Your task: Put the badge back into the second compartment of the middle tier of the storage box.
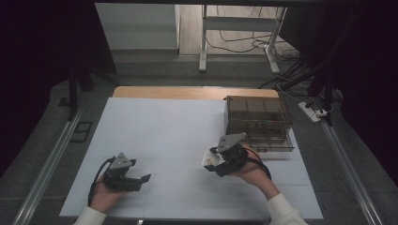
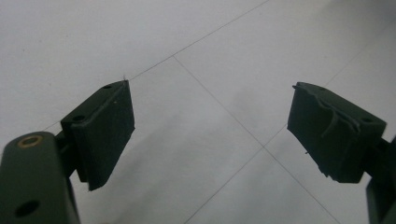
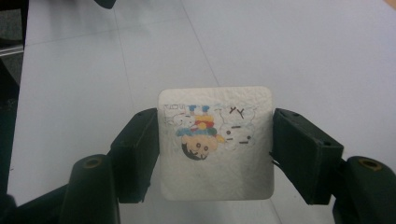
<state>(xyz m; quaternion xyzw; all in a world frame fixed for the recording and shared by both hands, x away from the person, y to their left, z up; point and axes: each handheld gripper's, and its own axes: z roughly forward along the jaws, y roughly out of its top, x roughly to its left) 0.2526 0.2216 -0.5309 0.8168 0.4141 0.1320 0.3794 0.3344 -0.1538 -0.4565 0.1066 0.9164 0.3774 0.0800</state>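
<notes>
White sheet covered the desk point(image 1: 155, 140), dark room around it, cables on the floor behind. Smoked clear organiser box point(image 1: 257, 123) sat at the far right of the desk, compartments visible through the top.

Right tongs point(image 1: 212, 158) were clamped on a small white square packet point(image 3: 215, 142) — cartoon print on its face, upside down in the right gripper view. Pads pressed its two opposite side edges, so the printed face stayed flat toward the camera and nothing got creased. In the high view the packet point(image 1: 209, 158) sat at the tip of the tongs, just off the box's near-left corner, pointing left and away from it. Couldn't tell whether it was lifted clear of the sheet or resting on it.

Left tongs point(image 1: 141, 180) were spread wide and empty — the left gripper view showed bare sheet between the two pads point(image 2: 105, 133), one pad's foam facing torn at the edge. They lay low at the near-left of the desk, well apart from the packet. My read: parked out of the way, or ready to take the packet if it gets passed across.

Side-edge grip looks sensible for slotting the packet into a box compartment, if that's the goal. Risk: thin soft packet could buckle or slip under a harder squeeze.
</notes>
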